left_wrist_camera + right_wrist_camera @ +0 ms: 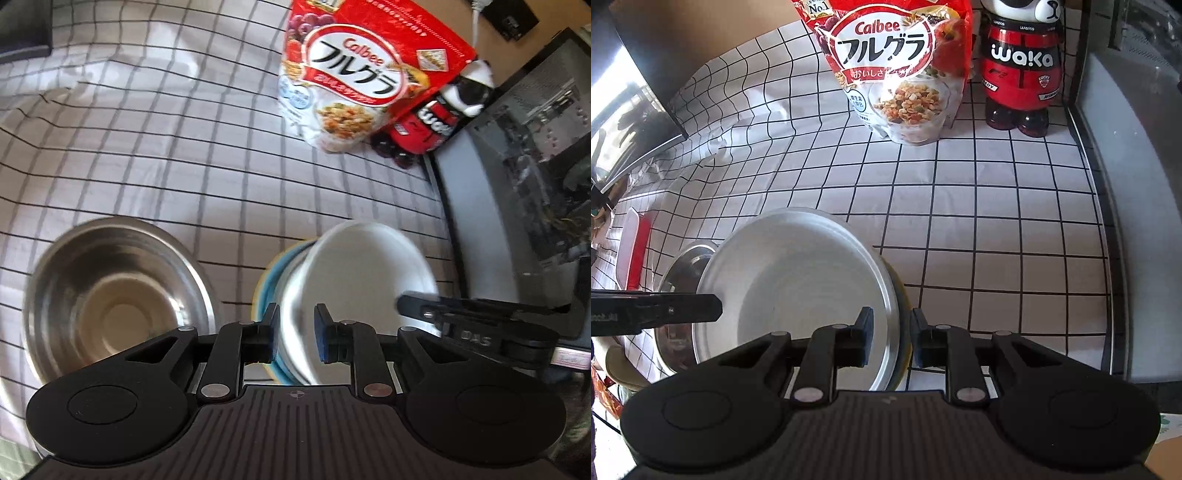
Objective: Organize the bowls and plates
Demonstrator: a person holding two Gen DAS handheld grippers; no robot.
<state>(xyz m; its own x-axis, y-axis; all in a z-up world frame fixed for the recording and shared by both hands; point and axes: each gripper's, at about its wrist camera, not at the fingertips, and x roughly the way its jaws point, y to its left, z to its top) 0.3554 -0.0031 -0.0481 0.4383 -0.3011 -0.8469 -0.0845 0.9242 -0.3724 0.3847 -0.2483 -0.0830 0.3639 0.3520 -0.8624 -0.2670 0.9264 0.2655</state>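
Observation:
A white bowl (354, 273) (798, 288) is tilted over a blue plate (273, 273) on the checked cloth. My left gripper (295, 332) straddles the bowl's near-left rim, its jaws a little apart around it. My right gripper (890, 338) straddles the bowl's right rim in the same way; a yellowish plate edge (903, 354) shows under the rim. The right gripper also shows in the left wrist view (417, 306), and the left gripper in the right wrist view (713, 308). A steel bowl (114, 299) (677, 295) sits empty to the left.
A red Calbee cereal bag (354, 74) (897, 62) and a red waka bear bottle (436, 118) (1019, 70) stand at the back. A grey appliance (517, 184) (1137, 184) borders the right. A red-edged flat item (635, 251) lies far left.

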